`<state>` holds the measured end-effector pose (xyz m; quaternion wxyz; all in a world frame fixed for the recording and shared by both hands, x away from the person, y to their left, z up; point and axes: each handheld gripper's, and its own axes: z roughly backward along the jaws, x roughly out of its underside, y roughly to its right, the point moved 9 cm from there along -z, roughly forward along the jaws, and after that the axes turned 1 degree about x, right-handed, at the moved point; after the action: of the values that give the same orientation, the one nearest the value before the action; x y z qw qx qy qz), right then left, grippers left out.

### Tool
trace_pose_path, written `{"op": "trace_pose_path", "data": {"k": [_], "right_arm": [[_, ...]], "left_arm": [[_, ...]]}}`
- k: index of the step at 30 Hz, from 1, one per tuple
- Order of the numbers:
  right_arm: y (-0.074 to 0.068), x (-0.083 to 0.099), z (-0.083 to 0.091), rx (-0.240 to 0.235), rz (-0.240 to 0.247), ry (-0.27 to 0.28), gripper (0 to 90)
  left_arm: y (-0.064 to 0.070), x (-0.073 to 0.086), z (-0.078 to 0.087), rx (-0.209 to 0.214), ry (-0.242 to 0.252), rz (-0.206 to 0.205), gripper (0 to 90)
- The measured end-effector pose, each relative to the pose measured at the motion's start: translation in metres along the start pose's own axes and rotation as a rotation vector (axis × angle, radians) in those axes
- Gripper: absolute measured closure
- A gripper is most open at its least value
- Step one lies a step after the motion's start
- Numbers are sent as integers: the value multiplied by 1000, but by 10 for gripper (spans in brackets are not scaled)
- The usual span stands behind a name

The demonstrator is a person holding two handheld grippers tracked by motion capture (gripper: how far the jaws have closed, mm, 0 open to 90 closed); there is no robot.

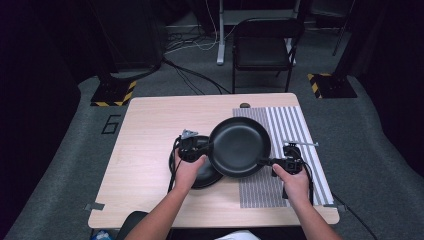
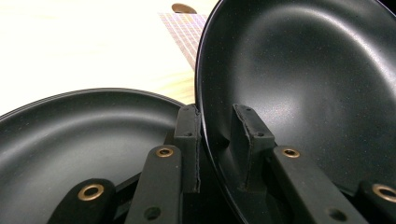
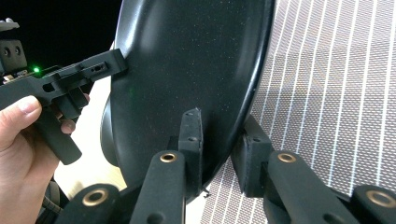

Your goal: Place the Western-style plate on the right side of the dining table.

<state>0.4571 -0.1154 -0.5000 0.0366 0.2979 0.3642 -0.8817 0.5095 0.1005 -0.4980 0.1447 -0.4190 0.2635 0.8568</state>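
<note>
A black frying pan (image 1: 239, 146) is held tilted just above the table between both grippers. My left gripper (image 1: 201, 148) is shut on its left rim, one jaw inside the pan (image 2: 303, 84) and one outside, as the left gripper (image 2: 217, 140) view shows. My right gripper (image 1: 269, 161) is shut on the opposite rim, and its own view has the right gripper (image 3: 219, 140) clamping the pan (image 3: 187, 65) edge. A second black pan (image 1: 206, 174) lies flat on the table under the left hand, partly beneath the raised one; this lower pan (image 2: 70, 135) is empty.
A grey striped mat (image 1: 295, 130) covers the table's right part and lies under the raised pan, with the mat (image 3: 336, 93) close below the right jaws. A small brown round thing (image 1: 245, 105) sits at the far edge. A black chair (image 1: 265, 50) stands beyond the wooden table (image 1: 145, 130).
</note>
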Motion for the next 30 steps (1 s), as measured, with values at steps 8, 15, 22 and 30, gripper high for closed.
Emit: {"op": "trace_pose_path", "data": {"k": [8, 15, 22, 30], "right_arm": [[2, -1, 6, 9, 2, 14, 747], [7, -2, 11, 16, -3, 26, 748], [10, -6, 19, 20, -4, 41, 749], [15, -12, 29, 22, -12, 67, 752]], "left_arm": [[5, -1, -4, 12, -6, -4, 726], [11, -2, -8, 16, -14, -13, 725], [19, -7, -11, 20, -10, -16, 726], [29, -14, -17, 35, -9, -27, 726]]}}
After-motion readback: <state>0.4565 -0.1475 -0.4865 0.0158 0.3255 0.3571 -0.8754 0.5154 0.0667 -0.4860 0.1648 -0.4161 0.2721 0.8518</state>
